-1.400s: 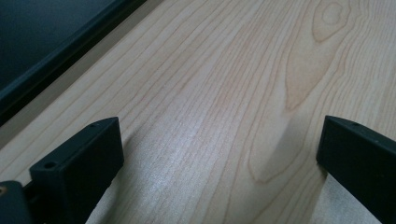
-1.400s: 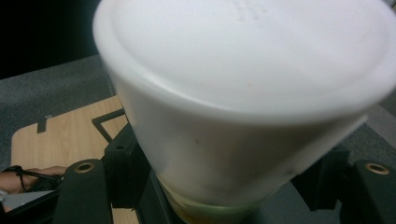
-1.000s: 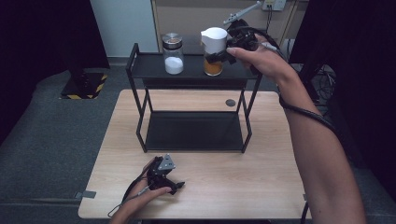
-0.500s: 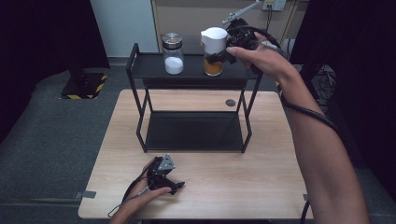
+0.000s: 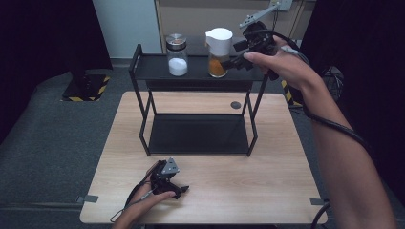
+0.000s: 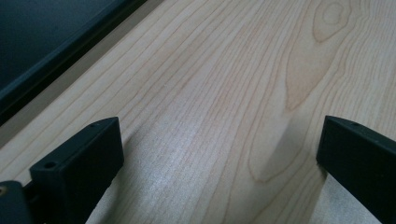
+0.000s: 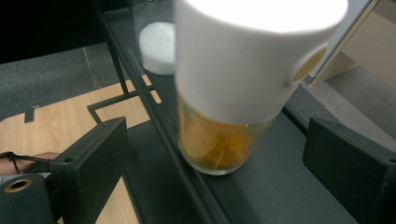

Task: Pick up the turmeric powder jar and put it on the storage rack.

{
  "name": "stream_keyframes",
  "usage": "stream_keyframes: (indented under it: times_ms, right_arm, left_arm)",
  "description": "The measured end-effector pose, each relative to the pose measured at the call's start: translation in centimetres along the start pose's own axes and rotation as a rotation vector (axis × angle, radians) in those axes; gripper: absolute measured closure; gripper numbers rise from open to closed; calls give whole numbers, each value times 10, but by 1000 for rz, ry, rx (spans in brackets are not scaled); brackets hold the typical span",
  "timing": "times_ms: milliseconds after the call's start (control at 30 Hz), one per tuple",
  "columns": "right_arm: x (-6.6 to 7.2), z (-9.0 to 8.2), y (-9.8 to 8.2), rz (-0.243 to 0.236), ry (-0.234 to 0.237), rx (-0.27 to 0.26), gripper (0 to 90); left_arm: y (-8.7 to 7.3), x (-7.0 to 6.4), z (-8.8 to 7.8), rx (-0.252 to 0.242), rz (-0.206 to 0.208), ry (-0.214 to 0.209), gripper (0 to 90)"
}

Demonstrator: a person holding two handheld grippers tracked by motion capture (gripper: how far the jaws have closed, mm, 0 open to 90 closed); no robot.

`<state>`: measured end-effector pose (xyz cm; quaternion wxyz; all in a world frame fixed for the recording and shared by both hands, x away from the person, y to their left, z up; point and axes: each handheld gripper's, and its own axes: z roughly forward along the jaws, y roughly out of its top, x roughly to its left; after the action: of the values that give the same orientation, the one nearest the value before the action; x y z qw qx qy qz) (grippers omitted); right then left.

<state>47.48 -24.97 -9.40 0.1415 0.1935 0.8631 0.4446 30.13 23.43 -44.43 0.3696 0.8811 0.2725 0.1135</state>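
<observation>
The right gripper [image 5: 234,56] stands released, its jaws having just opened, with one glass jar of orange powder under a white cap [image 5: 218,51] standing free between them on the top tier of the black metal two-tier shelf [image 5: 155,71]; one steel-lidded glass jar of white powder [image 5: 177,55] stands beyond it; the left gripper [image 5: 180,190] rests spread and empty on the pale wooden table [image 5: 277,181].
</observation>
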Motion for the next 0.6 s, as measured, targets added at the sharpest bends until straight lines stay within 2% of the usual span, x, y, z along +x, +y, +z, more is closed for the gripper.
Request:
stream_keyframes:
  times_ms: [233,467,600]
  right_arm:
    - [20,-6,-24,-1,23,-36,86]
    - [41,-3,-49,-26,46,-48,85]
    - [50,-1,-61,-24,60,-65,86]
  left_arm:
    - [0,-1,0,-1,-3,1,0]
    - [0,-1,0,-1,-3,2,0]
    - [0,-1,0,-1,-2,1,0]
